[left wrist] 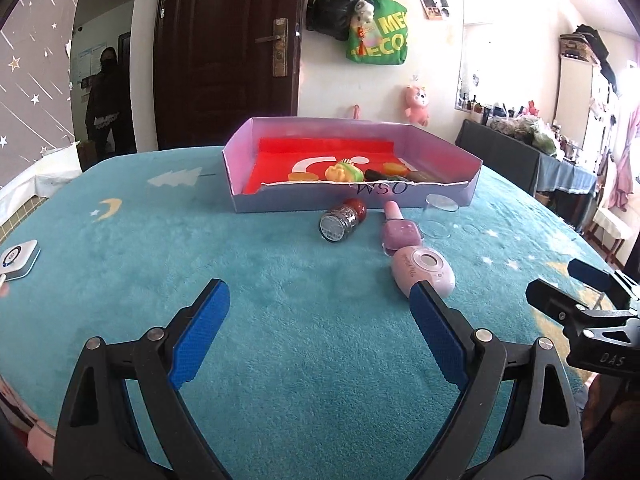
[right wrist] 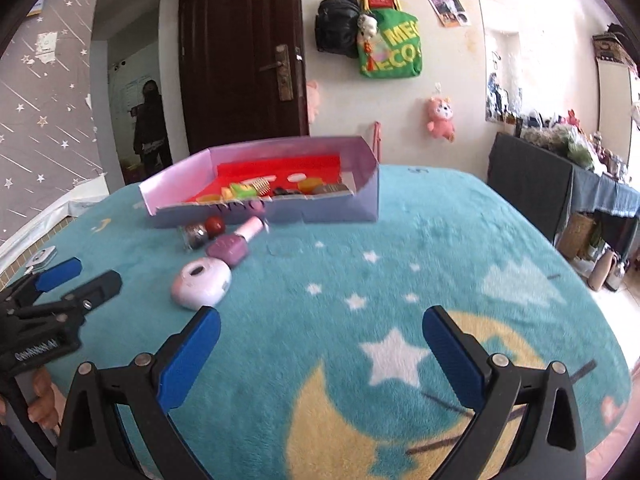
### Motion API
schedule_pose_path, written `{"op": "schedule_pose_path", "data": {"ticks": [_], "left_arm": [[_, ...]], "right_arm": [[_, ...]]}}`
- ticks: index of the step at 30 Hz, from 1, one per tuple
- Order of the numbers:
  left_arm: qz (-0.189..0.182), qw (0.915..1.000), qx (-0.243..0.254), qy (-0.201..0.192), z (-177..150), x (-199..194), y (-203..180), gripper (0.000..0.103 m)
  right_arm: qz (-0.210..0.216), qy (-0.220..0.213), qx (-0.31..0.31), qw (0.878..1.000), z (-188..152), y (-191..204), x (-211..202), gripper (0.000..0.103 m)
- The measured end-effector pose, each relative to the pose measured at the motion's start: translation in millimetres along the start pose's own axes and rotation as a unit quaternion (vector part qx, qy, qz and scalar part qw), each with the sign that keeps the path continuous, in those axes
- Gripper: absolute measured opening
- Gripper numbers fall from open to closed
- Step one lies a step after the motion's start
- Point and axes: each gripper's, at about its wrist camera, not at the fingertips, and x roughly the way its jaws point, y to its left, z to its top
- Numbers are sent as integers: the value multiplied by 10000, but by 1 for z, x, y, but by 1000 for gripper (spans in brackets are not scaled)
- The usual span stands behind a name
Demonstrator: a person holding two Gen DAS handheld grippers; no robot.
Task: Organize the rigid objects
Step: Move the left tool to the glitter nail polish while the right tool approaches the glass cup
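Observation:
A shallow purple box point(left wrist: 248, 148) with a red lining stands at the far side of the teal blanket; it holds several small toys. It also shows in the right wrist view point(right wrist: 360, 196). In front of it lie a glitter jar with a red cap point(left wrist: 342, 220), a purple nail-polish bottle point(left wrist: 400, 230), a clear glass point(left wrist: 438, 216) and a pink oval device point(left wrist: 424, 274). My left gripper point(left wrist: 320, 300) is open and empty, its right finger just short of the pink device point(right wrist: 202, 282). My right gripper point(right wrist: 320, 328) is open and empty over the blanket, right of the objects.
A small white gadget point(left wrist: 18, 258) lies at the blanket's left edge. A dark table point(right wrist: 532, 184) with clutter stands to the right. A person point(left wrist: 106, 96) stands in the doorway behind. Bags hang on the wall point(left wrist: 376, 28).

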Motion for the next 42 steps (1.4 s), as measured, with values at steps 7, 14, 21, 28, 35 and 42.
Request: {"op": "schedule_pose_path", "data": {"ticks": [7, 14, 21, 28, 35, 42], "left_arm": [[14, 10000, -42, 48, -5, 6, -1, 92], [-7, 10000, -15, 60, 2, 5, -2, 92], [84, 9997, 59, 215, 26, 18, 0, 92], [66, 9980, 289, 556, 51, 45, -1, 92], [-65, 9942, 541, 927, 69, 77, -6, 88], [-371, 9870, 727, 1387, 72, 106, -11, 67]], "right_arm": [[-77, 98, 117, 9999, -6, -8, 8, 103], [-59, 114, 157, 9998, -2, -10, 9, 103], [30, 237, 106, 9997, 19, -7, 15, 103], [107, 465, -4, 9989, 48, -2, 37, 103], [43, 965, -308, 9948, 67, 5, 77, 103], [314, 1338, -334, 9899, 77, 4, 109, 96]]}}
